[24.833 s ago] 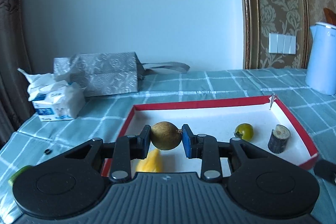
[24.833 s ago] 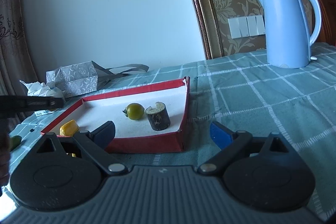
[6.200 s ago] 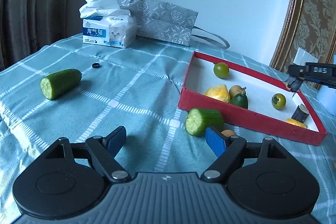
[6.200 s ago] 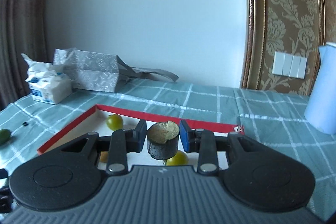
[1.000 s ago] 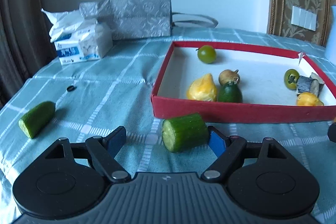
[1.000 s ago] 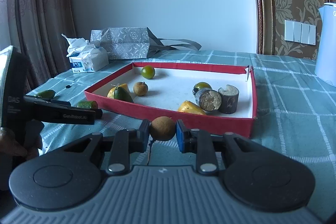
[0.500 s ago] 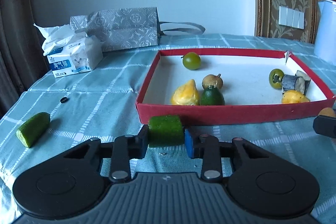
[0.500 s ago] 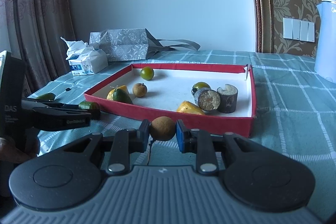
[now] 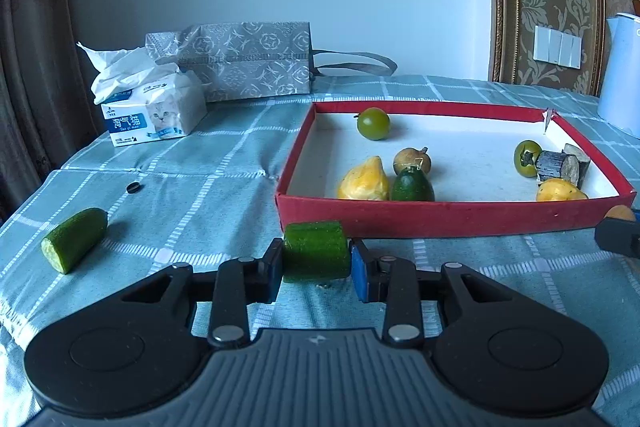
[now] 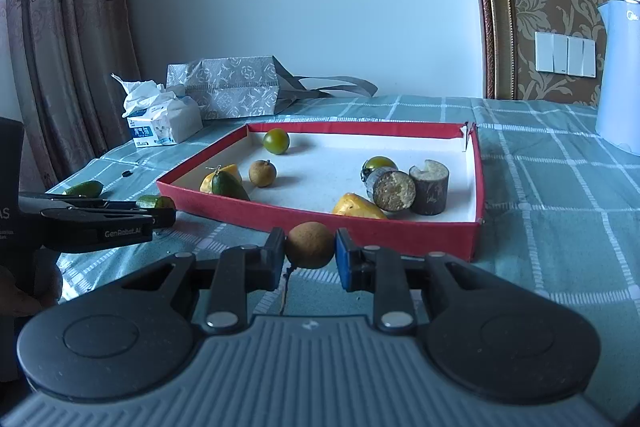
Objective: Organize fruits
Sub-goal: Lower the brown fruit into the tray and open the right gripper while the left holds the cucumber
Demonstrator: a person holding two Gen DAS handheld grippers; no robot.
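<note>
Lifted now, the stubby green cucumber piece (image 9: 315, 255) sits clamped in the left tongs (image 9: 316, 269); the right tongs (image 10: 310, 254) pinch a round brown longan (image 10: 309, 245), which could roll free.

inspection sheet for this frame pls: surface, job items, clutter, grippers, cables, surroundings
Surface: checked teal tablecloth, wrinkled.
Job's things: red tray holding green, yellow and brown fruits plus two dark cane pieces; cucumber piece loose on the cloth.
Clutter: tissue pack, grey gift bag, small black ring.
Grippers: left gripper shut on cucumber chunk; right gripper shut on brown fruit.
Cables: nothing seen.
Surroundings: kettle, wall switches, curtain.
</note>
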